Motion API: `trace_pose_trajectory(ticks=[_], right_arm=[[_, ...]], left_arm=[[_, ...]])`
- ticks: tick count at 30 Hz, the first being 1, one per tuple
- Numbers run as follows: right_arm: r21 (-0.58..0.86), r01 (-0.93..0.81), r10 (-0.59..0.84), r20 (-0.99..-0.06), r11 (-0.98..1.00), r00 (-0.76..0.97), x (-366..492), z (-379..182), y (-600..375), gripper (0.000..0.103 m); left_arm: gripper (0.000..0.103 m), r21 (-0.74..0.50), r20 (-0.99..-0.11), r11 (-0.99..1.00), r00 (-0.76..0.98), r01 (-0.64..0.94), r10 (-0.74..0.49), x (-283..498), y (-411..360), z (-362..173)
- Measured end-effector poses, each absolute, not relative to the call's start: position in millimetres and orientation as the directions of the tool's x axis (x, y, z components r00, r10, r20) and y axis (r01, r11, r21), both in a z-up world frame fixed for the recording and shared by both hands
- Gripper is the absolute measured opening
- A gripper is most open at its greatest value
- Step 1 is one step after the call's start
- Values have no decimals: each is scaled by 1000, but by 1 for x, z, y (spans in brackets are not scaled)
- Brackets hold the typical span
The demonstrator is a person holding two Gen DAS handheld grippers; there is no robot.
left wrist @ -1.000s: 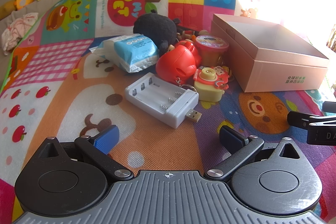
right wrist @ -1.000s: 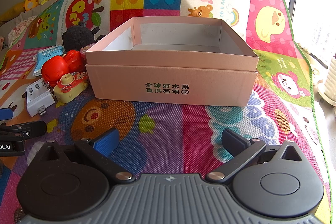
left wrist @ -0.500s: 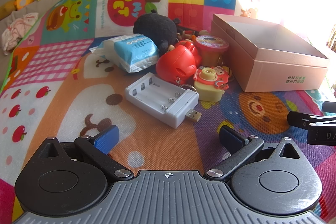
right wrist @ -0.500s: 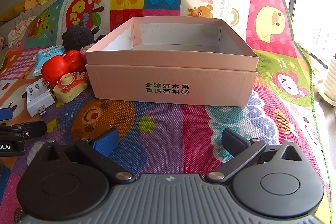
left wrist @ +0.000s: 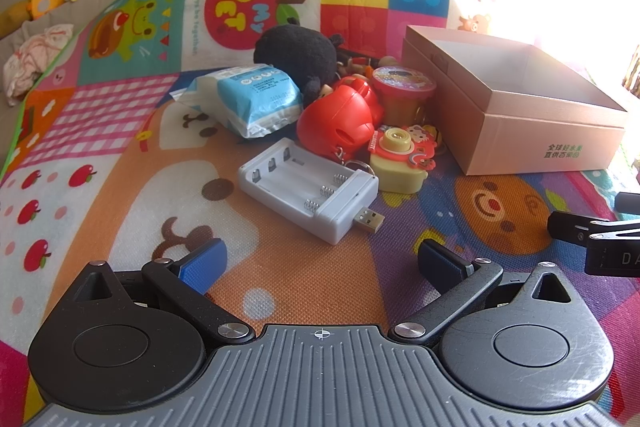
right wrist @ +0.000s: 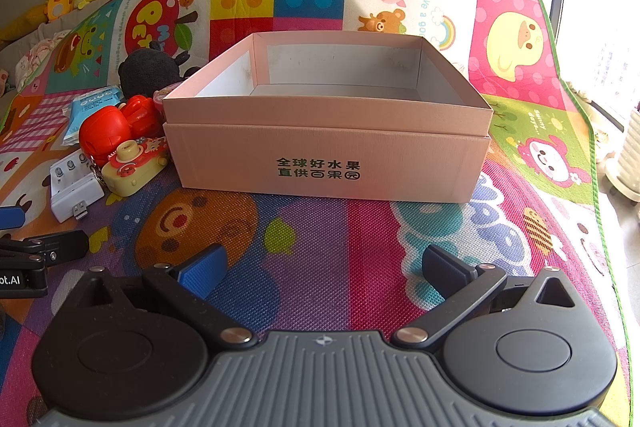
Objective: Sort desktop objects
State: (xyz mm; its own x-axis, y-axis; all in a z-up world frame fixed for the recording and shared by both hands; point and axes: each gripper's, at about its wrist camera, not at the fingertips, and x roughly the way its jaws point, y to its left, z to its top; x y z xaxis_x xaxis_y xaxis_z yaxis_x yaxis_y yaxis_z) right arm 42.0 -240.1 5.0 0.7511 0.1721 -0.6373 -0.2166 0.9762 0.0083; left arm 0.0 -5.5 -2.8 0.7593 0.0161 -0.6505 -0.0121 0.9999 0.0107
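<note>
From where I sit, the sorting has not begun. The pink box (right wrist: 326,151) stands open on the play mat (right wrist: 312,259), and what I can see of its inside is bare; its near floor is hidden behind the front wall. Everything to be sorted lies in a cluster just to the left of the box: the white battery charger (left wrist: 308,187) nearest me, the yellow toy camera (left wrist: 400,163) touching the box's side of the pile, the red toy (left wrist: 340,119) behind it, the pink-lidded cup (left wrist: 402,93), the blue wipes pack (left wrist: 252,99) and the black plush (left wrist: 300,53) at the back.

My left hand-held gripper (left wrist: 320,263) is spread wide and empty, pointing at the charger but well short of it. My right hand-held gripper (right wrist: 324,267) is likewise wide and empty, facing the box front.

I judge the whole job is left: each item must be picked and placed in the box. The charger looks like the natural first pick, lying clear of the others.
</note>
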Motion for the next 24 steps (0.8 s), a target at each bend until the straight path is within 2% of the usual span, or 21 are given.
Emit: trace_pose_trajectory(ticks=[18, 21, 24], right_arm=[[9, -201, 160, -641, 979, 751, 44, 6, -240, 103], [18, -185, 145, -699, 983, 700, 51, 12, -236, 103], [4, -141, 102, -713, 990, 694, 45, 11, -232, 103]], left_arm=[[103, -1, -661, 1000, 751, 8, -6, -1, 0, 0], [103, -12, -660, 1000, 751, 13, -18, -1, 2, 1], [103, -9, -663, 999, 748, 31, -30, -2, 5, 3]])
